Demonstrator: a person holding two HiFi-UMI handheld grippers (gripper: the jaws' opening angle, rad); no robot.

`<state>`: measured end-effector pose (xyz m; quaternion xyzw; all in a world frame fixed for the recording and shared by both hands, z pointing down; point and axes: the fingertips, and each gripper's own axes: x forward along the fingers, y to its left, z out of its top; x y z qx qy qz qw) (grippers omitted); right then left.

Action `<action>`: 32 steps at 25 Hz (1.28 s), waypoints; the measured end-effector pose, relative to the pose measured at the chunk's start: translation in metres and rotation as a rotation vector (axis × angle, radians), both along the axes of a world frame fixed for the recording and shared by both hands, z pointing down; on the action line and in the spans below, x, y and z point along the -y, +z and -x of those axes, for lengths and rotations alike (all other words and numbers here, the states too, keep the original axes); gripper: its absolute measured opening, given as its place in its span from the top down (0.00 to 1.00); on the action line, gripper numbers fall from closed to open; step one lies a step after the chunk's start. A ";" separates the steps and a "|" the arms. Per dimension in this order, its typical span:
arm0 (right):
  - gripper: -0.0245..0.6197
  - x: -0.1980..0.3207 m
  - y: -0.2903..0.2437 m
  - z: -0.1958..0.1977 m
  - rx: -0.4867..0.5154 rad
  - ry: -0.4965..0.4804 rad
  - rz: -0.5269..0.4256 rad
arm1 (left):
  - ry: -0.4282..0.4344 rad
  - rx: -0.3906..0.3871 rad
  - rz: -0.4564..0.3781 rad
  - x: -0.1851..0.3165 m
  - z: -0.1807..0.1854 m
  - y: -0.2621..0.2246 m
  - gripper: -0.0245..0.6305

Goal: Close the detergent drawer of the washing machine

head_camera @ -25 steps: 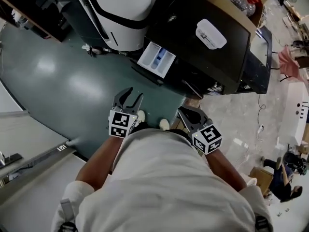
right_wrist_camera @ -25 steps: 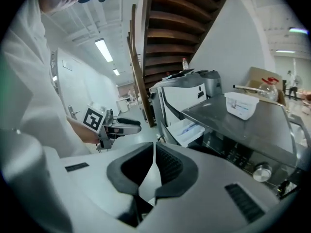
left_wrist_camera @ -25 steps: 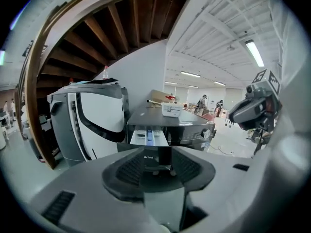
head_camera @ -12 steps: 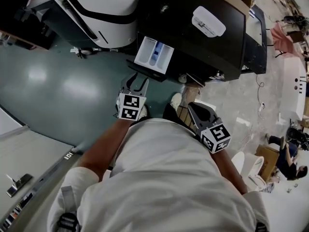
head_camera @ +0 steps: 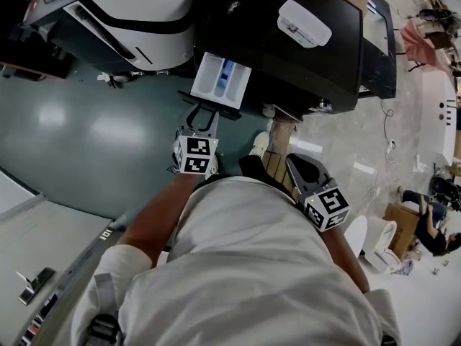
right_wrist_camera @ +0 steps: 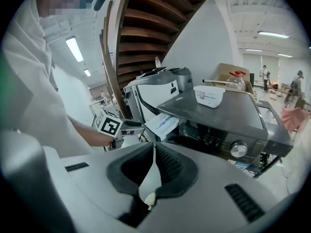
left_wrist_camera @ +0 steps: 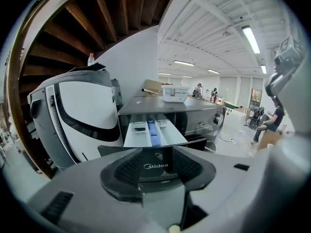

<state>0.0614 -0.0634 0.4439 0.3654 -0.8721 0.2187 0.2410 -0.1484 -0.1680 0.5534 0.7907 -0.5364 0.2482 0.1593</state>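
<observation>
The drawer (head_camera: 220,78) stands pulled out of the top left corner of the washer (head_camera: 302,63). Its white tray and blue insert (head_camera: 224,74) are exposed, and its dark front panel (head_camera: 210,109) is on the near side. The left gripper (head_camera: 202,118) sits just near of that front panel, fingers wide and just opened further, with the panel showing in the gap between them; contact cannot be confirmed. The right gripper (head_camera: 295,163) hangs further right, close to the person and well apart from the drawer, fingers closed together on nothing.
</observation>
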 end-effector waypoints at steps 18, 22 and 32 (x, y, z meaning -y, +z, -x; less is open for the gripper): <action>0.93 0.001 0.001 -0.001 0.000 0.015 0.004 | -0.003 0.005 0.007 0.006 -0.002 0.003 0.66; 0.93 0.004 -0.001 -0.002 -0.003 0.018 -0.002 | 0.001 0.005 0.006 0.011 -0.003 0.003 0.66; 0.93 0.008 -0.006 -0.011 -0.011 0.043 -0.017 | 0.005 0.004 0.008 0.016 -0.004 0.003 0.66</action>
